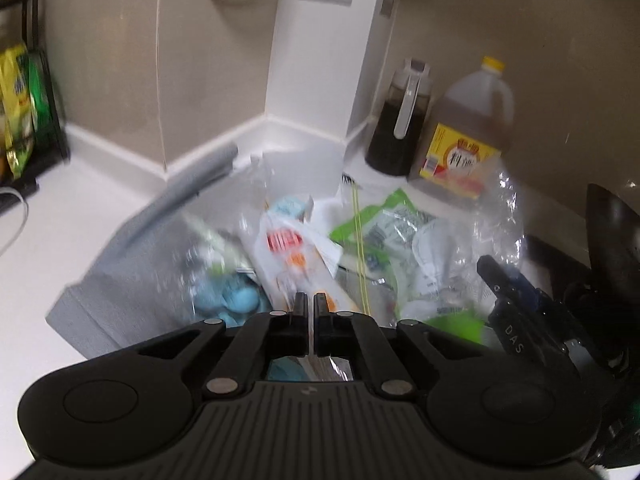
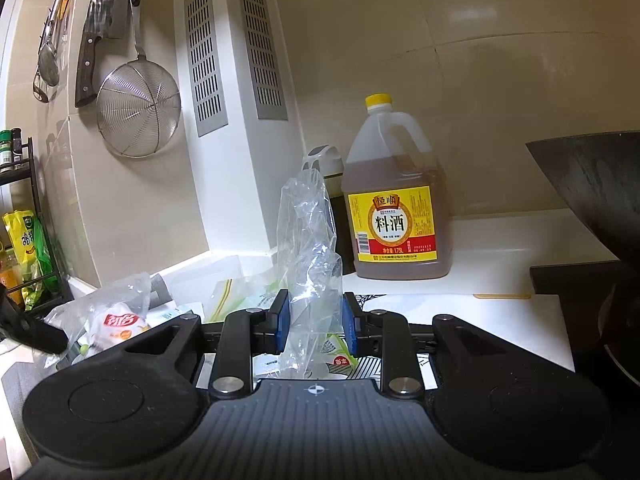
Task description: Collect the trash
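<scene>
Trash lies heaped on a grey mat (image 1: 132, 264): a white wrapper with red and orange print (image 1: 288, 252), a green-edged packet (image 1: 384, 224), something light blue (image 1: 236, 300). My left gripper (image 1: 310, 304) points down at the heap, its jaws together on a thin edge of the white wrapper. One of its fingers (image 2: 40, 338) shows at the left of the right wrist view, beside the same wrapper (image 2: 120, 322). My right gripper (image 2: 315, 320) is shut on a crumpled clear plastic bag (image 2: 310, 248) that stands up between its blue pads.
A yellow-capped jug of cooking wine (image 2: 394, 216) and a dark sauce bottle (image 1: 396, 128) stand by the white vented column (image 2: 236, 152). A black wok (image 2: 592, 184) is at the right. A strainer (image 2: 138, 110) and knives hang on the wall. A wire rack with packets (image 1: 24, 112) is far left.
</scene>
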A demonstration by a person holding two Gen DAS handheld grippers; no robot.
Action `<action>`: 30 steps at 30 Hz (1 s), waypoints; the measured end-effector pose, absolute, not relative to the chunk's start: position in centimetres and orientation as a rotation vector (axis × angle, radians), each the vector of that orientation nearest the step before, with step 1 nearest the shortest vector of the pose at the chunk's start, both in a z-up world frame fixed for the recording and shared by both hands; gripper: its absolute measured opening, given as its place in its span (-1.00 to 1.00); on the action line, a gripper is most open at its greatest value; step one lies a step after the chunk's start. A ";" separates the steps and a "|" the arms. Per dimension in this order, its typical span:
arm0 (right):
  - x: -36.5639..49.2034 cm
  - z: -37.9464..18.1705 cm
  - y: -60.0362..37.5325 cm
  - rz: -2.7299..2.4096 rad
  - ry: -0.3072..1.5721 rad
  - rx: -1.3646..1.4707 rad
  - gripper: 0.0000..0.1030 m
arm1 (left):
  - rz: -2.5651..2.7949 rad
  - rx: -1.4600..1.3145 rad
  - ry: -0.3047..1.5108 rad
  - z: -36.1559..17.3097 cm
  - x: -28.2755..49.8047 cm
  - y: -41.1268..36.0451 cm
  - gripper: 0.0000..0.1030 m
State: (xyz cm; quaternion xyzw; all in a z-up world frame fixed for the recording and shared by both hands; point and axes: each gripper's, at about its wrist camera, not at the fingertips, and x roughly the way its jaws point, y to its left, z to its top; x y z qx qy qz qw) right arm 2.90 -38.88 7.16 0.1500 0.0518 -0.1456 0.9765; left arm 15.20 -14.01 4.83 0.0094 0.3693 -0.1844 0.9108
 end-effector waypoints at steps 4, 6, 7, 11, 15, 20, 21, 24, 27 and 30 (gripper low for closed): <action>2.9 7.1 -39.0 -0.293 0.106 0.308 -0.44 | -0.404 -0.024 0.815 4.5 16.0 -13.3 -0.94; 3.0 7.0 -39.0 -0.293 0.111 0.311 -0.44 | -0.401 -0.030 0.812 4.4 16.2 -13.4 -0.56; 3.0 7.0 -39.0 -0.293 0.112 0.311 -0.44 | -0.401 -0.034 0.811 4.3 16.3 -13.5 -0.32; 3.0 7.0 -38.9 -0.297 0.110 0.309 -0.39 | -0.396 -0.048 0.802 3.7 16.1 -14.6 0.65; 3.0 7.0 -38.9 -0.299 0.115 0.308 -0.39 | -0.421 -0.008 0.837 1.9 16.5 -16.4 0.66; 3.3 6.8 -39.0 -0.298 0.141 0.320 -0.21 | -0.397 0.017 0.864 -0.1 17.4 -17.4 0.29; 3.5 6.8 -39.1 -0.298 0.155 0.325 -0.12 | -0.403 0.013 0.871 -0.4 17.5 -17.2 -0.01; 3.9 6.6 -39.3 -0.305 0.195 0.342 0.08 | -0.412 -0.001 0.873 -0.5 17.6 -16.7 -0.33; 4.0 6.4 -39.7 -0.289 0.207 0.367 -0.01 | -0.407 0.003 0.842 0.2 17.1 -16.3 -0.49; 3.7 6.2 -40.0 -0.287 0.190 0.390 -0.83 | -0.410 0.014 0.785 1.4 16.1 -15.6 -0.59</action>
